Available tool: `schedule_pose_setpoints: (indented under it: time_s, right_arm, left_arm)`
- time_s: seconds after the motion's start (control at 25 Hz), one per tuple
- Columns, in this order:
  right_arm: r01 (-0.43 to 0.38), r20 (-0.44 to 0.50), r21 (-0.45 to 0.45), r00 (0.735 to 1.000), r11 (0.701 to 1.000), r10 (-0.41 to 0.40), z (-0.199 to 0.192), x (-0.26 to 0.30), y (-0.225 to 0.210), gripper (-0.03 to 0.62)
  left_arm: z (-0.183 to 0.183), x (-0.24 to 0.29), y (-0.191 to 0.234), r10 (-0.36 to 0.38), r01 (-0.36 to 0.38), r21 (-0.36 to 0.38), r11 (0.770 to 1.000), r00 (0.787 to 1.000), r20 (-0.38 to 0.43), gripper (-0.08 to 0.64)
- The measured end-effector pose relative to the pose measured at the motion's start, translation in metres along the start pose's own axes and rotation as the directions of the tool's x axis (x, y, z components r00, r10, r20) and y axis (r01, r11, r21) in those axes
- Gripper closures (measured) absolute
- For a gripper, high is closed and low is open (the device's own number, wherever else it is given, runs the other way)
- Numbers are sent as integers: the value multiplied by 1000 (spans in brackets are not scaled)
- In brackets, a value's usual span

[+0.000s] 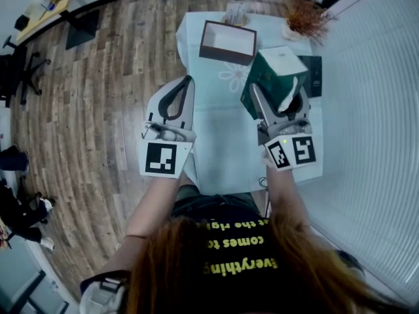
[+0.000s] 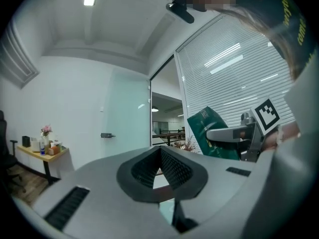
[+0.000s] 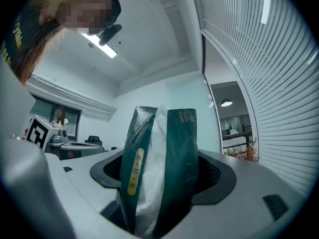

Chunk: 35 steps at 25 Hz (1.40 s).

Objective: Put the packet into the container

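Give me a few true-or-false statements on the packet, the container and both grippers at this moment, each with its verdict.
1. The right gripper is shut on the green packet. True.
2. The packet lies inside the container. False: it is held in the right gripper's jaws, outside the container.
3. The left gripper holds a second packet. False: its jaws are together with nothing between them.
4. The container stands open on the table. True.
5. A dried plant stands at the table's far left corner. False: it is at the far right corner.
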State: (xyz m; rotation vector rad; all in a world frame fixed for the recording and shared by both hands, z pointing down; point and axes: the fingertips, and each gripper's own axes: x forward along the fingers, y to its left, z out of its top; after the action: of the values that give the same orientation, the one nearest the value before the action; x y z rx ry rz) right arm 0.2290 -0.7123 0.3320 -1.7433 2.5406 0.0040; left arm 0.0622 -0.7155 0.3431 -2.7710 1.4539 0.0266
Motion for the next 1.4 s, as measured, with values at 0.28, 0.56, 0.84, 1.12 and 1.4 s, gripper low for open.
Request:
schedule_pose_setpoints:
  time_s: [0.28,0.56,0.84,1.12,1.4]
  right_arm:
    - [-64,-26,9,998,998,64,-9,21,-12,213]
    - [-124,-105,2,987,992,123,-39,55,-26,213]
    - [-120,-197,42,972,992,126,-75,86,-58,213]
    - [-160,-262,-2,953,987,154,-104,120,-79,213]
    - [-313,-356,-118,899,943,254,-128,156,-86,213]
  left_arm:
    - [0,8,-16,12,-12,-15,1000,1000,-9,558]
    - [-5,11,-9,37,-38,-22,999,999,-26,558]
    - [-11,14,5,68,-68,-2,998,996,-49,558]
    - [-18,24,4,61,-61,8,998,996,-63,558]
    - [-32,41,-10,28,-29,-5,1000,996,-84,558]
